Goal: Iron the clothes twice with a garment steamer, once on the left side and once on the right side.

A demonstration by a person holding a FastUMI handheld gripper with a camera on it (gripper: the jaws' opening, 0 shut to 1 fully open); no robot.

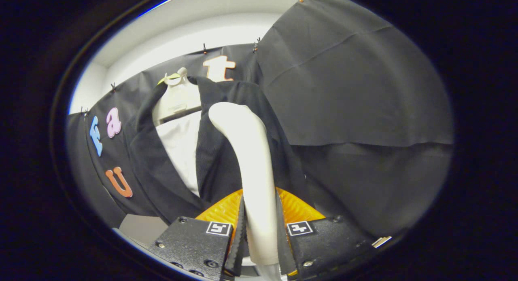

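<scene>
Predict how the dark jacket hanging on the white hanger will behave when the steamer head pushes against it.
The dark fabric jacket will probably give and swing, since it hangs loose from the white hanger with its front open. Its folds suggest soft cloth, so it may bunch. The white plastic steamer, held between the gripper fingers, looks rigid.

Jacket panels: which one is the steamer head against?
The jacket panel directly behind the steamer, beside the white shirt. The other panel hangs beyond the shirt. Jaws clamp the steamer's handle.
</scene>
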